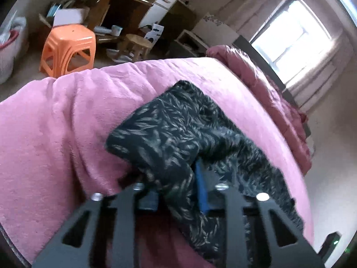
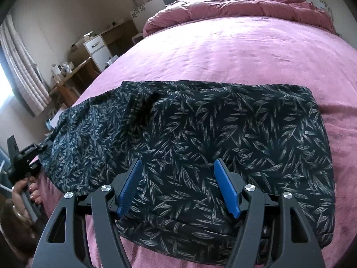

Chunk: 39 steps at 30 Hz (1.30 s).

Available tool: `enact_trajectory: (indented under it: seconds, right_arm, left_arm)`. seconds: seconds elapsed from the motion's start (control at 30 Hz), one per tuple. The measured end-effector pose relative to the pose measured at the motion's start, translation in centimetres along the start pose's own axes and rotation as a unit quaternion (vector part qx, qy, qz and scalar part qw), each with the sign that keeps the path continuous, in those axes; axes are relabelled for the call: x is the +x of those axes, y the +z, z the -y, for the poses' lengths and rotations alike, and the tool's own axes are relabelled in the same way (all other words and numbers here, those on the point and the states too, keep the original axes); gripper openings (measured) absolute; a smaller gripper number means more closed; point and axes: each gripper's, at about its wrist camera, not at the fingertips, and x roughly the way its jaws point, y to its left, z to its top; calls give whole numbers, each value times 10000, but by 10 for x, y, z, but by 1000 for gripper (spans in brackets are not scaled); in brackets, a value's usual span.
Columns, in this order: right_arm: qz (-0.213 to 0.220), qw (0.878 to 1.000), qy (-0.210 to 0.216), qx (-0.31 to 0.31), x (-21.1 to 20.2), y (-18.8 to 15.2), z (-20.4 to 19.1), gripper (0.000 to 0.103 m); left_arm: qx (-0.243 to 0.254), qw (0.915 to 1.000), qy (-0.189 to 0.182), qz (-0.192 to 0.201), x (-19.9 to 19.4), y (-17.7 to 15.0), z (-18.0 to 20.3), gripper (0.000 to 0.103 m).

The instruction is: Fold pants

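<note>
Ahead of your left gripper and to its left, a bright orange plastic stool (image 1: pixel 68 49) stands on the floor, a small round wooden stool (image 1: pixel 137 44) just right of it. Beyond your right gripper lies a rumpled dusty-rose quilt (image 2: pixel 241 6); far to its left, a white-drawered wooden cabinet (image 2: pixel 98 50).

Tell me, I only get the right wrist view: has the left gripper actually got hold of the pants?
Observer: Yes. In the left wrist view, the left gripper has its jaws closed on a bunched fold of the pants.
Operator: Is the fabric ahead of it lying flat?
Observer: No, it folds over in a hump on the pink blanket.
Operator: Anything beyond the bed on that side?
Observer: An orange stool stands on the floor.
</note>
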Motion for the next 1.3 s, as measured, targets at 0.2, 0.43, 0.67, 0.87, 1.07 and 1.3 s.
enact_trajectory:
  seconds: [0.2, 0.43, 0.67, 0.87, 1.07, 1.3]
  right_arm:
    - [24, 9999, 64, 102, -1, 0, 2, 66]
    - [79, 9992, 233, 318, -6, 1, 9, 66]
    - [158, 9982, 378, 444, -13, 3, 13, 66]
    - [764, 9919, 574, 832, -38, 11, 31, 66]
    - [1237, 9764, 1027, 1442, -56, 16, 56, 66]
    - [1449, 9655, 1206, 1796, -65, 19, 69, 66]
  left_arm:
    - [-54, 9994, -234, 242, -16, 5, 18, 8]
    - [880, 9925, -641, 552, -39, 9, 87, 8]
    - [1967, 9724, -1029, 718, -57, -9, 162, 8]
    - [3014, 9411, -1374, 680, -67, -49, 222, 8]
    - [4066, 8988, -1621, 228, -54, -117, 267, 9]
    - [5218, 8390, -1487, -421, -30, -203, 290, 13]
